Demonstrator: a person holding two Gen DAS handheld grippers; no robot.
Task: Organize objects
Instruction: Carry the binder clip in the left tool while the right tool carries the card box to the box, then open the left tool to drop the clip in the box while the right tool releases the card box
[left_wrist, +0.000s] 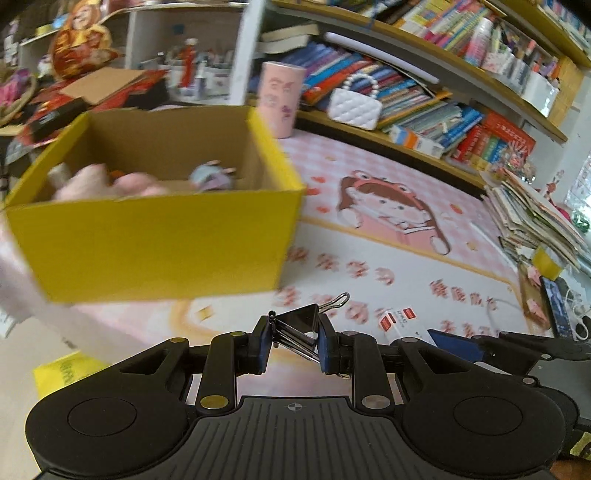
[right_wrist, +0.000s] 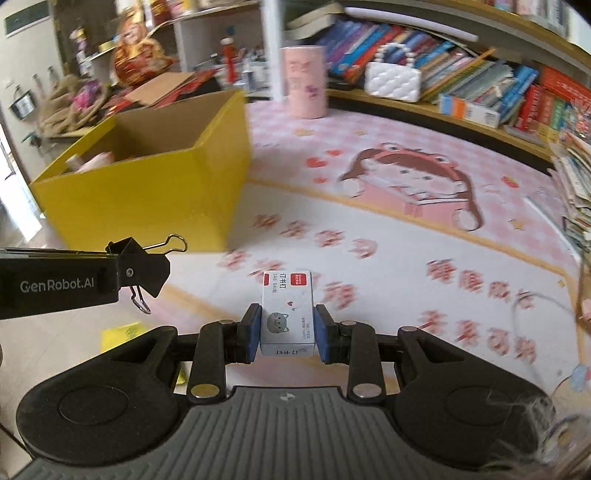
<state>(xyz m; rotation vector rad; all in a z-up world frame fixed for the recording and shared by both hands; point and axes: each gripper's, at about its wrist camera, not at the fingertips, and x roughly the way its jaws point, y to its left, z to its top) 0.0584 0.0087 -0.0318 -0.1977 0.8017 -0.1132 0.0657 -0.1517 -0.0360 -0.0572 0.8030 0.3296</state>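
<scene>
My left gripper (left_wrist: 293, 341) is shut on a black binder clip (left_wrist: 301, 325) and holds it above the mat, just in front of the yellow cardboard box (left_wrist: 155, 243). The box holds pink and purple soft toys (left_wrist: 125, 184). My right gripper (right_wrist: 286, 334) is shut on a small white staple box (right_wrist: 288, 314) with a grey cat on it, right of the yellow box (right_wrist: 147, 195). The left gripper with its clip (right_wrist: 142, 258) shows at the left of the right wrist view. The staple box (left_wrist: 397, 319) also shows in the left wrist view.
A pink printed mat (right_wrist: 406, 229) covers the table. A pink cylinder (right_wrist: 304, 81) and a white quilted purse (right_wrist: 393, 81) stand at the back below bookshelves (left_wrist: 424, 85). A stack of papers (left_wrist: 535, 218) sits at the right. A yellow note (left_wrist: 64, 373) lies front left.
</scene>
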